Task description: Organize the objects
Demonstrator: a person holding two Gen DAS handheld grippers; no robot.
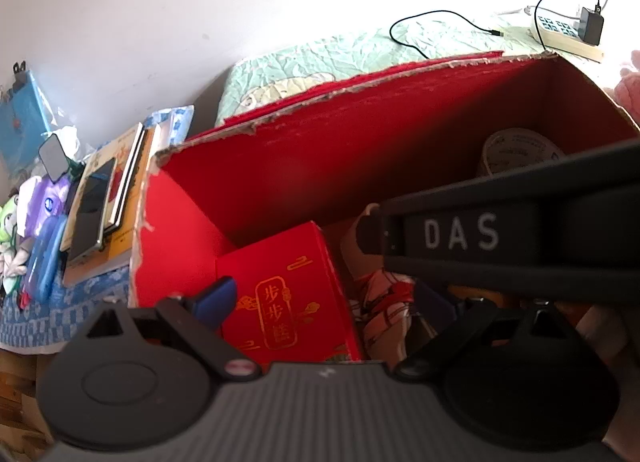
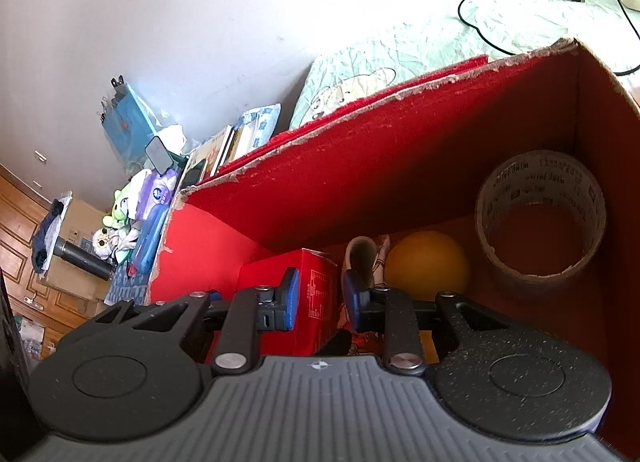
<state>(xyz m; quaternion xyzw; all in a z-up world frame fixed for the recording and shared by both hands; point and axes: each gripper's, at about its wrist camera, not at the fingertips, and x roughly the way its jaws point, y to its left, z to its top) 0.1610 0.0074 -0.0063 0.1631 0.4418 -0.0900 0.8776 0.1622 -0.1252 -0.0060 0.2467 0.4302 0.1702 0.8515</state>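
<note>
Right tool (image 2: 318,298) partly open over small red box (image 2: 316,294) inside big red carton (image 2: 400,134), gripping nothing; left tool (image 1: 320,298) wide open. Risk: snagging the cloth pouch (image 2: 366,258) alongside.

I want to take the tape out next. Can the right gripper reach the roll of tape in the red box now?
Probably yes. The right gripper is open inside the red box, and the roll of tape stands ahead to its right with nothing on it. The orange ball lies beside the path.
</note>
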